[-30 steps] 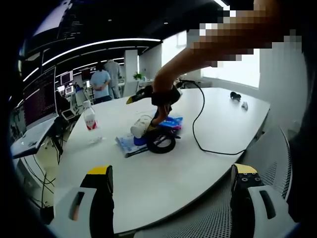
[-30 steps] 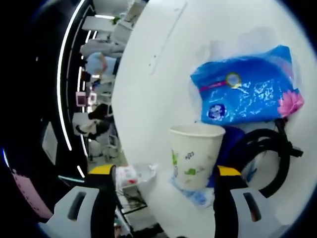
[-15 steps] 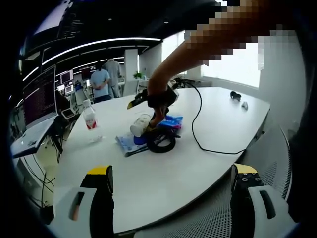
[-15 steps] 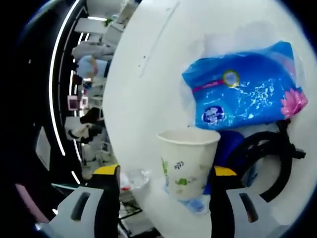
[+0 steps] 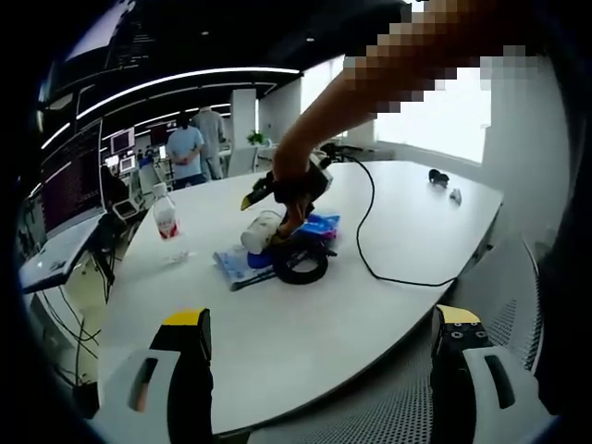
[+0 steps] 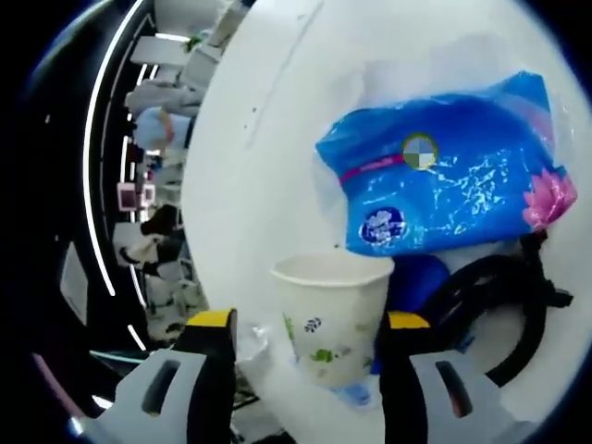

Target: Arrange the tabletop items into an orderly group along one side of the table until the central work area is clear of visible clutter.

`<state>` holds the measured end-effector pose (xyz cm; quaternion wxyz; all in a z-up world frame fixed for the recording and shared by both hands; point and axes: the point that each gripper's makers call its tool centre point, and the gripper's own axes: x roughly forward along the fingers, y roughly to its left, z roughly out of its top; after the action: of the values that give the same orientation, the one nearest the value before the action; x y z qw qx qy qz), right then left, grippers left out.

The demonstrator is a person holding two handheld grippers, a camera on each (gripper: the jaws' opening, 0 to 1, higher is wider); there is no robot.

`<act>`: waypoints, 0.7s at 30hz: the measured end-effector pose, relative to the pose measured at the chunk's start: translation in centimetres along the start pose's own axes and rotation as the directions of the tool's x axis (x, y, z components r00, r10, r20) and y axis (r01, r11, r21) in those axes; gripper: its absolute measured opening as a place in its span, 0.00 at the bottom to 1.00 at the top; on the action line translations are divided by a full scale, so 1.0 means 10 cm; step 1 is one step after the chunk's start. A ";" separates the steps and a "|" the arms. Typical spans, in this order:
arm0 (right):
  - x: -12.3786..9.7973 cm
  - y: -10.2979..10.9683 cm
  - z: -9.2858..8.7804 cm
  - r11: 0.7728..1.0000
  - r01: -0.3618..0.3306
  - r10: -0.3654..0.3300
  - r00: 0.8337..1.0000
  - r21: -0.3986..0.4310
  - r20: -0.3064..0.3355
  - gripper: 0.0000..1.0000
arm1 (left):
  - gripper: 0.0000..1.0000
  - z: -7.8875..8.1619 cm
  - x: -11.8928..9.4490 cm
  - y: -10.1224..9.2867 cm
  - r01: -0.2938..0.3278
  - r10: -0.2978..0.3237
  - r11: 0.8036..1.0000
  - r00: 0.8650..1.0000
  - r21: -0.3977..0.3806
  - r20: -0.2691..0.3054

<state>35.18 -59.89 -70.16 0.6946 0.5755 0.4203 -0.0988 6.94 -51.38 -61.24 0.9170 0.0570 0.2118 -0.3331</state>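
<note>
A white paper cup (image 6: pixel 331 319) with green prints stands between my right gripper's (image 6: pixel 310 319) jaws. The right jaw is at the cup's edge and a gap shows on the left side, so this gripper is open. Behind the cup lies a blue plastic packet (image 6: pixel 444 185), and a black cable coil (image 6: pixel 499 305) lies to the right. In the left gripper view the cup (image 5: pixel 262 228), packet (image 5: pixel 320 224) and coil (image 5: pixel 301 264) sit in a cluster mid-table, with a hand holding the right gripper (image 5: pixel 277 190) over them. My left gripper (image 5: pixel 322 319) hangs open at the near table edge, holding nothing.
A clear water bottle (image 5: pixel 167 220) with a red label stands left of the cluster. A black cable (image 5: pixel 368 240) runs from the back of the white table (image 5: pixel 296 324) toward its right side. Small items (image 5: pixel 440 177) lie far right. A mesh chair (image 5: pixel 504 277) stands nearby, and people stand at the back.
My right gripper's jaws have narrowed around the paper cup and the view has crept closer to it. The left gripper has stayed put.
</note>
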 end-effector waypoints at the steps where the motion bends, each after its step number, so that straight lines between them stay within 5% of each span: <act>1: 0.00 0.00 0.00 1.000 -0.001 0.001 1.000 -0.001 0.000 0.59 | 0.99 0.00 0.00 0.00 0.000 0.000 1.000 1.000 0.000 0.000; 21: 0.00 -0.09 0.00 0.997 0.026 -0.026 1.000 -0.066 0.003 0.38 | 0.99 -0.01 0.00 0.00 -0.005 0.005 1.000 1.000 0.005 -0.007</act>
<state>34.63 -60.18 -70.87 0.7122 0.5467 0.4301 -0.0944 6.93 -51.34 -61.35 0.9169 0.0610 0.2142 -0.3312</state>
